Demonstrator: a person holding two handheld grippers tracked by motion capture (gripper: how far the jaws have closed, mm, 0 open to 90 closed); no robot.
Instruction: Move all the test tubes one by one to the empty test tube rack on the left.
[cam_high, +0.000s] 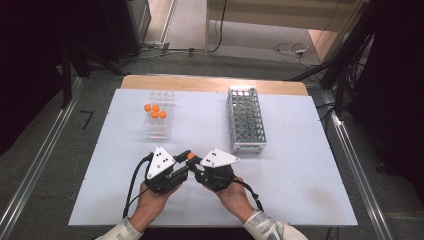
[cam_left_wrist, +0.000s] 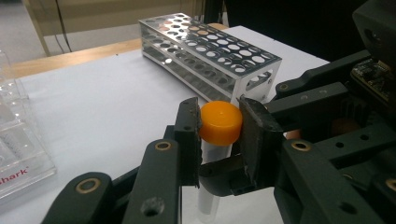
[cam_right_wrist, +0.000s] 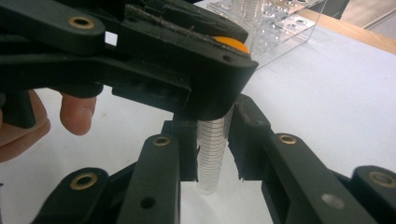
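Near my edge of the table (cam_high: 300, 200), my left gripper (cam_left_wrist: 219, 128) was clamped on the orange cap (cam_left_wrist: 220, 122) of a clear graduated tube (cam_right_wrist: 212, 154), and my right gripper (cam_right_wrist: 212, 140) pinched its body lower down. White surface lay open all round them. Farther off stood the clear rack (cam_high: 159, 119) with four capped tubes, left, and the metal rack (cam_high: 246, 120), right, well apart.

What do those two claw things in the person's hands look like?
Both the left gripper and right gripper are black, with brass-coloured rivets at their joints. Each carries a pale triangle plate dotted with black spots and trails a black cable. The person's sleeves are light with a faint pattern.
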